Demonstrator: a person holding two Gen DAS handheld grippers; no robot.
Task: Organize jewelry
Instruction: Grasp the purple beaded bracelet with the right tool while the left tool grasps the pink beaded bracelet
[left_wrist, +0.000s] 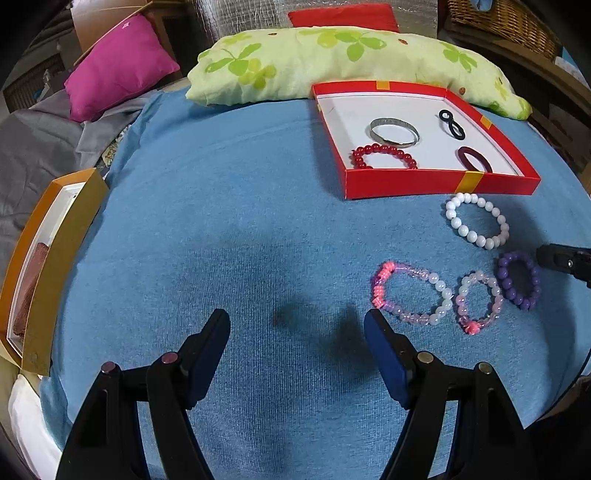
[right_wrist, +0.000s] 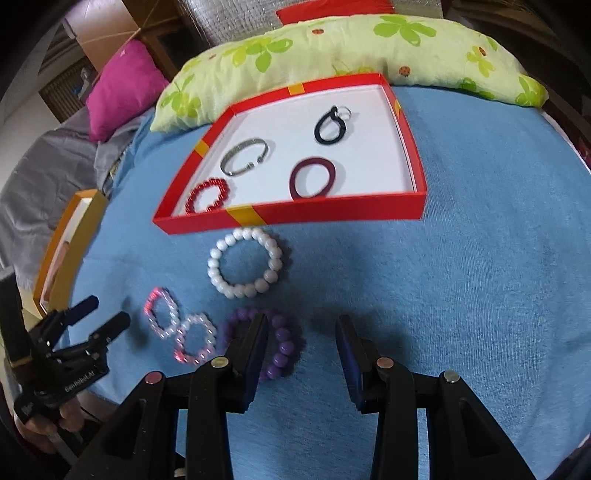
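Observation:
A red tray (left_wrist: 439, 182) (right_wrist: 332, 212) lies on the blue cloth and holds a silver bangle (left_wrist: 393, 132) (right_wrist: 245, 156), a red bead bracelet (left_wrist: 384, 155) (right_wrist: 207, 195), a black hair tie (left_wrist: 451, 123) (right_wrist: 330, 127) and a maroon band (left_wrist: 474, 158) (right_wrist: 312, 178). In front of it lie a white bead bracelet (left_wrist: 476, 220) (right_wrist: 245, 261), a purple one (left_wrist: 519, 279) (right_wrist: 282, 343) and two pink ones (left_wrist: 412, 292) (left_wrist: 479, 301) (right_wrist: 162, 312) (right_wrist: 195, 338). My left gripper (left_wrist: 297, 321) (right_wrist: 105, 314) is open and empty. My right gripper (right_wrist: 301, 321) is open, its left finger over the purple bracelet.
A green leaf-print pillow (left_wrist: 332, 59) (right_wrist: 332, 48) lies behind the tray. A gold box (left_wrist: 55, 258) (right_wrist: 70, 243) sits at the cloth's left edge. A pink cushion (left_wrist: 118, 66) (right_wrist: 125, 88) and grey bedding (left_wrist: 33, 147) are at the far left.

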